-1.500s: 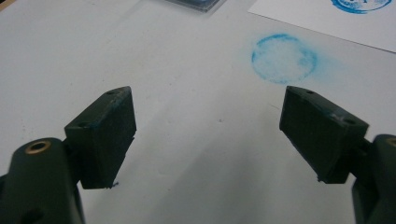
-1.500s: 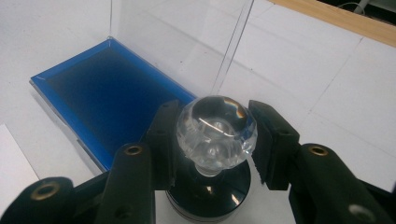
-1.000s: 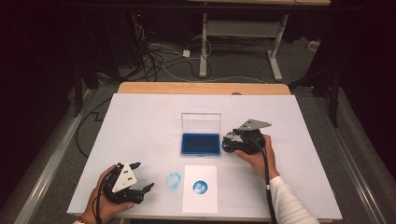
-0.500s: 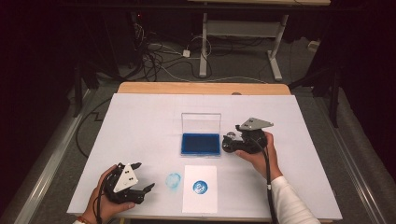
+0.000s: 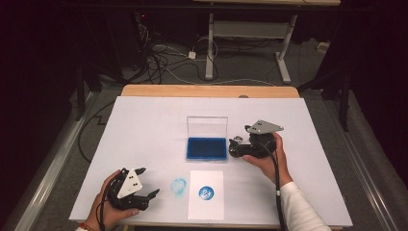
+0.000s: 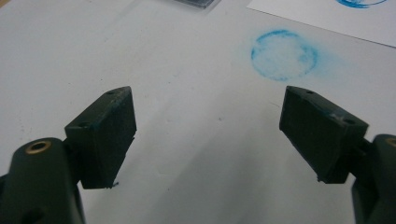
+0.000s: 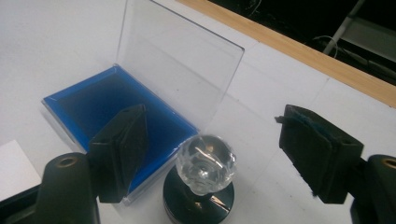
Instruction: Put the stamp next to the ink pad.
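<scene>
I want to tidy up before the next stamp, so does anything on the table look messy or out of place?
Yes: a smudged round blue ink mark sits directly on the white table cover, left of the white paper sheet that carries its own blue print. It looks like a stray stamp off the paper. The open blue ink pad case looks tidy.

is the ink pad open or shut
Open: the clear lid stands upright behind the blue ink pad, which lies uncovered.
</scene>
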`<state>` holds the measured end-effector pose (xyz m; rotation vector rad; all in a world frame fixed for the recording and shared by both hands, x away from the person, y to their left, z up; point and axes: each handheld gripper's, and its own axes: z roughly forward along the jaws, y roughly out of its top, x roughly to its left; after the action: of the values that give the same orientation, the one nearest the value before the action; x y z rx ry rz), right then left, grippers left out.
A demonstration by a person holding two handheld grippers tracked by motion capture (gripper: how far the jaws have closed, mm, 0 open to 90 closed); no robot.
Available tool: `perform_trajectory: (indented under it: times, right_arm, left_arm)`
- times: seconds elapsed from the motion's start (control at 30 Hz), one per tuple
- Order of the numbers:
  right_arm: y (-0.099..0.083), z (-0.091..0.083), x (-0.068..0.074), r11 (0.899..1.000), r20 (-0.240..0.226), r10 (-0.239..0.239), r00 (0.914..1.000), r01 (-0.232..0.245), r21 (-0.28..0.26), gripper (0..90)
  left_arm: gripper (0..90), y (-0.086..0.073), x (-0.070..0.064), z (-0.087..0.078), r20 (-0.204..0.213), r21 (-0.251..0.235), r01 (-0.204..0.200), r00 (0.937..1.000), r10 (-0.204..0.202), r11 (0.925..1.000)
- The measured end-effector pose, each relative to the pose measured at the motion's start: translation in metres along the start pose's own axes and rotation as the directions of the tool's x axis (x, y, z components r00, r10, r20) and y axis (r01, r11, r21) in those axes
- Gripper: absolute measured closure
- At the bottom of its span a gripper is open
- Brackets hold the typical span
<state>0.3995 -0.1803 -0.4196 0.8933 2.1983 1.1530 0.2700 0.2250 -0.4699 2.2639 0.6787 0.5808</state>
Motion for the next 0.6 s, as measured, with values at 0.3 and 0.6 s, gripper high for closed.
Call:
perform_trajectory:
  times: [0.3,0.6]
  right_arm:
    - [0.004,-0.006,0.007,0.999,0.033,-0.037,0.9988,0.037,0.0,24.5]
    - [0.009,-0.025,0.013,0.996,0.026,-0.079,0.9965,0.08,-0.033,24.5]
  left_arm:
    - [18.2,0.0,0.0,0.001,0.002,0.001,0.001,1.0,-0.001,1.0]
    - [18.2,0.001,-0.001,0.002,0.005,0.007,-0.002,1.0,0.002,1.0]
